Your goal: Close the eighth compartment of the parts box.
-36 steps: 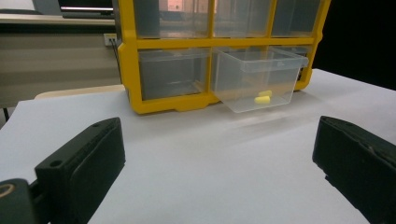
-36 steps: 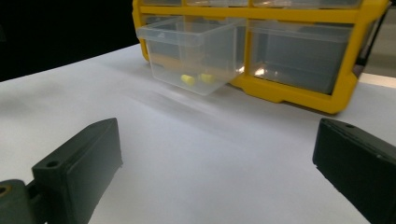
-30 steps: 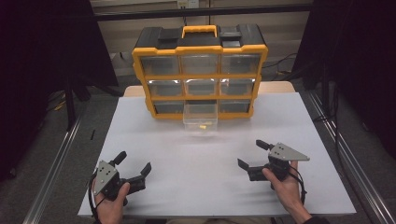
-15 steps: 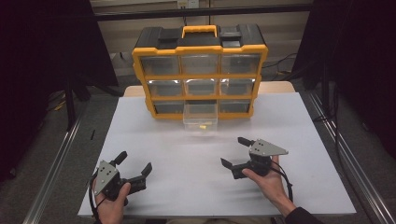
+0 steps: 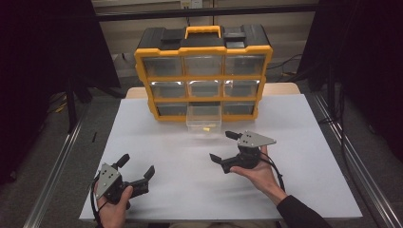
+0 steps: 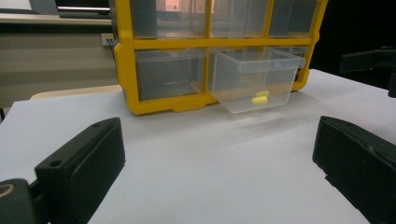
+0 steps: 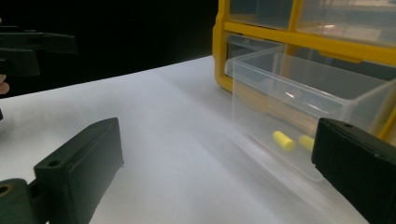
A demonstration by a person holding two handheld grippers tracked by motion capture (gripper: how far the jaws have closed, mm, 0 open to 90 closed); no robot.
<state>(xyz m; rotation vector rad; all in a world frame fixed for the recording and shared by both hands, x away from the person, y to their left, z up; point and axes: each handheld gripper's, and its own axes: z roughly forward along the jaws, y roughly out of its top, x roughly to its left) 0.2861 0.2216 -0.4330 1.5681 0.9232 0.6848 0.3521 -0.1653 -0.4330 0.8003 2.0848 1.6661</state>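
Two grippers are under my hands here, both with jaws spread wide and gripping nothing. Nearest me, the left gripper [image 5: 138, 167] sits low over the white table [image 5: 313, 171] at its front left corner. Farther in and toward the middle, the right gripper [image 5: 225, 146] is held above the sheet, pointing left, just short of the clear drawer [image 5: 205, 119]. That drawer is pulled out from the bottom middle slot of the yellow organizer [image 5: 203, 71] and holds two small yellow pieces [image 7: 284, 140]. The organizer stands upright at the table's far edge.
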